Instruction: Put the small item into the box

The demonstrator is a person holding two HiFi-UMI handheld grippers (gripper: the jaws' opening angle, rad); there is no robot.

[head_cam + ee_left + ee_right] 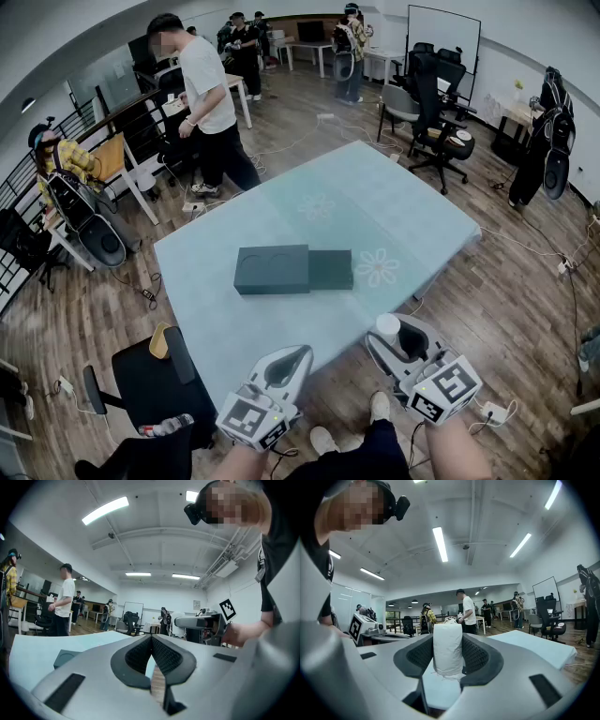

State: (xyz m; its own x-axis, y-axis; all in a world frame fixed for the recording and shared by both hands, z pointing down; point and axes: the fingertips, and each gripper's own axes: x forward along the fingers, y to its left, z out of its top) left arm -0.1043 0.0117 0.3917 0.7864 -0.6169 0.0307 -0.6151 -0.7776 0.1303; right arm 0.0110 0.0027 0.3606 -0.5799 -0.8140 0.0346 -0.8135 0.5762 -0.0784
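A dark green box lies in the middle of the table, which has a pale teal cloth; a darker part sticks out at the box's right side. Below the table's near edge, my right gripper is shut on a small white cloth pouch. In the right gripper view the pouch stands upright between the two pads of the right gripper. My left gripper hangs level beside it, shut with nothing in it. In the left gripper view the left gripper has its pads touching, and the box shows at left.
A black office chair stands close to the table's near left corner. A person in a white shirt stands beyond the far left edge. More chairs and several people are at the back. Cables lie on the wooden floor.
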